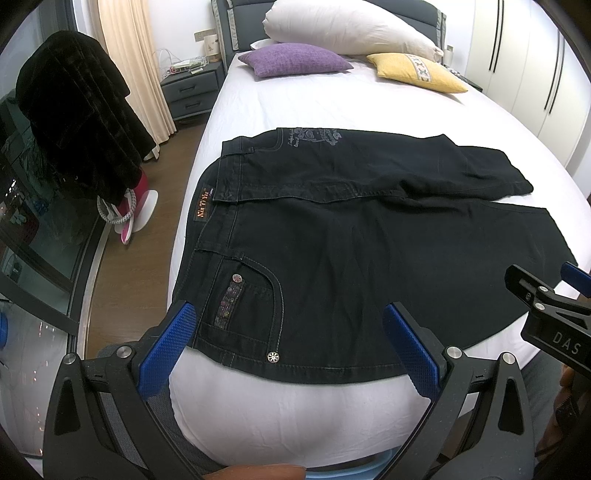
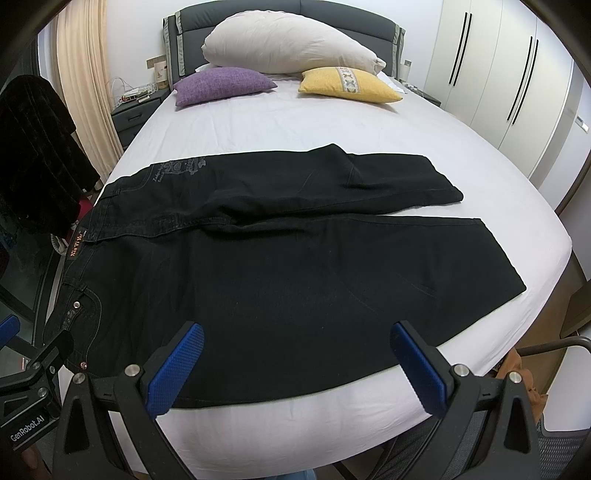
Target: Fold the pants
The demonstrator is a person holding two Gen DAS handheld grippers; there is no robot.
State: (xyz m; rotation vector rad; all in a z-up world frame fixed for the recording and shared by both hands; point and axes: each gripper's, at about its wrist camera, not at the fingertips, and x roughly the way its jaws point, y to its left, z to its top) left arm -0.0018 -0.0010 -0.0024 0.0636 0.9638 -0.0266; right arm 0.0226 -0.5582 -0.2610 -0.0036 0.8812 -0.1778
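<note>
Black jeans point(image 1: 351, 251) point(image 2: 277, 266) lie spread flat across the white bed point(image 1: 295, 107) point(image 2: 295, 122), waistband to the left, both legs running right with a narrow gap between them. My left gripper point(image 1: 288, 343) hovers open above the near waist and pocket, its blue pads point(image 1: 166, 350) wide apart with nothing between them. My right gripper point(image 2: 295, 365) is open too, poised over the near leg's front edge. In the left wrist view the right gripper point(image 1: 546, 295) shows at the right edge. The left gripper's black body point(image 2: 33, 373) appears at the left edge of the right wrist view.
A purple cushion point(image 1: 295, 61), a yellow cushion point(image 1: 417, 72) and a large white pillow point(image 1: 351, 27) rest at the headboard. A nightstand point(image 1: 192, 88) and a dark garment point(image 1: 81, 110) hanging over a stand are left of the bed. White wardrobe doors point(image 2: 498, 74) line the right.
</note>
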